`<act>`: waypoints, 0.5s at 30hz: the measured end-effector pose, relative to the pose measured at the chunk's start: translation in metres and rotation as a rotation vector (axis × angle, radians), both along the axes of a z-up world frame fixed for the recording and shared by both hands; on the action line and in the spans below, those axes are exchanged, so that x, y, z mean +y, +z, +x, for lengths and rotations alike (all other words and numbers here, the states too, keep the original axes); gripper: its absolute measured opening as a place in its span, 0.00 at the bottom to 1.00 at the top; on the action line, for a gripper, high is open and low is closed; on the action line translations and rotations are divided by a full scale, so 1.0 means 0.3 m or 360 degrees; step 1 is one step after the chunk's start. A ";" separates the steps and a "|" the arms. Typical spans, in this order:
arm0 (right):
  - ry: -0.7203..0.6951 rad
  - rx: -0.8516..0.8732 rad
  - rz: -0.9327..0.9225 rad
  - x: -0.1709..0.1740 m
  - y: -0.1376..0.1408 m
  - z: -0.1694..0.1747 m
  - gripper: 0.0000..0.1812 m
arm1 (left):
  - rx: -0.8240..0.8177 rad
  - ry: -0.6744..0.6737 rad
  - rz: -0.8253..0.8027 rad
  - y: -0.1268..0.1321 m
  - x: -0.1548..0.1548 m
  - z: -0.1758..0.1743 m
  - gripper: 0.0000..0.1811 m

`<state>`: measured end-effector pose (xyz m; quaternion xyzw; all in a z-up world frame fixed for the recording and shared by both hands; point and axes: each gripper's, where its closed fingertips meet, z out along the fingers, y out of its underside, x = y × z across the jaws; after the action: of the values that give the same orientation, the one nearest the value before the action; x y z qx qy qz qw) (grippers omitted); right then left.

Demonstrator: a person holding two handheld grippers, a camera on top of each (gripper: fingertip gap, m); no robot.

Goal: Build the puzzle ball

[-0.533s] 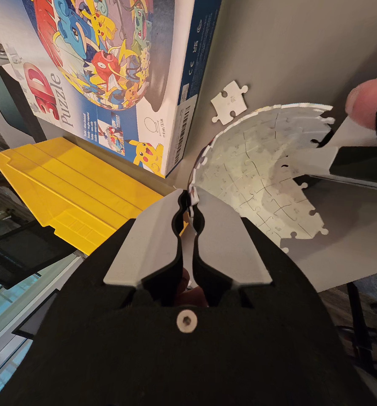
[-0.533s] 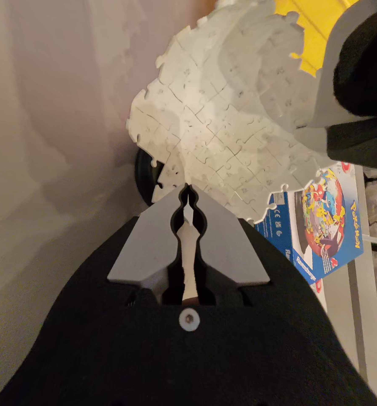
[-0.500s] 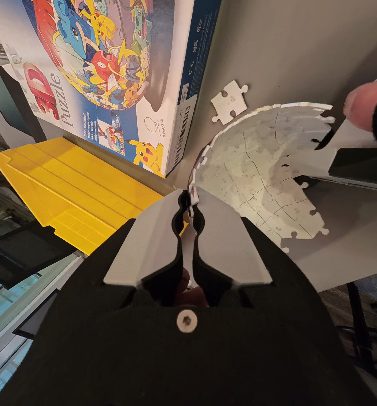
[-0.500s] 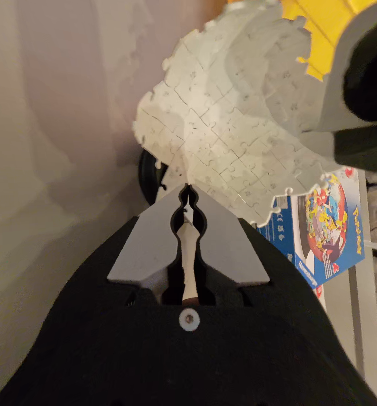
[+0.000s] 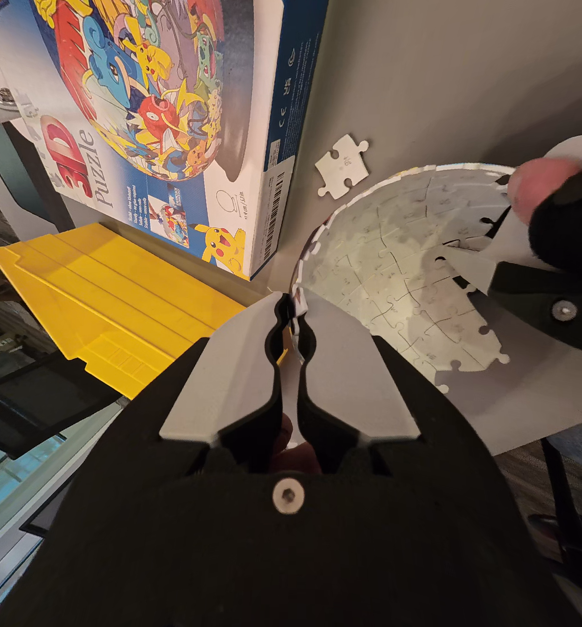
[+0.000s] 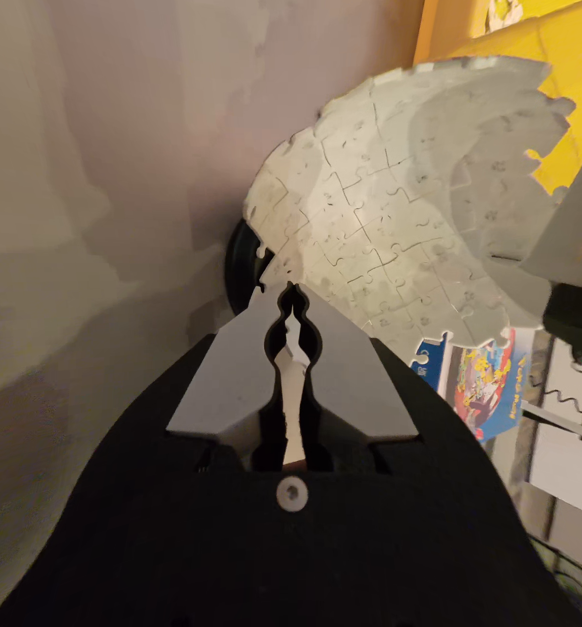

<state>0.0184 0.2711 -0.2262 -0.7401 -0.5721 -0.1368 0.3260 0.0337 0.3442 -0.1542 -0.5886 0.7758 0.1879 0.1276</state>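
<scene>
The puzzle ball is a half-built shell [image 5: 394, 268], seen from its white inner side, held above the grey table [image 5: 452, 84]. My left gripper [image 5: 293, 303] is shut on the shell's near left rim. My right gripper [image 6: 293, 288] is shut on a white puzzle piece [image 6: 291, 334] at the shell's [image 6: 394, 210] jagged edge; I cannot tell if the piece is joined. In the left wrist view the right gripper [image 5: 452, 263] reaches in from the right, with a person's fingertip [image 5: 537, 190] above it. One loose white piece [image 5: 343, 166] lies on the table beyond the shell.
The puzzle box [image 5: 164, 118] lies at the back left, and it also shows in the right wrist view [image 6: 486, 386]. A yellow tray [image 5: 113, 305] lies left of the shell. A black ring [image 6: 240, 268] sits behind the shell. The left gripper [image 6: 550, 237] fills the right edge.
The right gripper has shifted along the shell's edge, so the shell now sits farther right in its blurred view. The left gripper keeps its hold on the rim.
</scene>
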 end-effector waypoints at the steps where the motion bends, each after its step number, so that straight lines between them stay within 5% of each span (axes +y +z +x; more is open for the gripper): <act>1: -0.0022 0.0035 -0.0023 0.000 -0.001 0.000 0.00 | -0.0006 -0.0006 0.0000 0.000 0.000 0.000 0.02; 15: -0.0193 -0.0149 -0.0141 0.008 -0.011 0.009 0.00 | -0.0057 -0.0064 -0.0028 -0.001 -0.008 0.008 0.02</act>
<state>0.0212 0.2736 -0.2295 -0.7799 -0.5463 -0.1654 0.2569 0.0362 0.3419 -0.1546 -0.5772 0.7868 0.1678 0.1400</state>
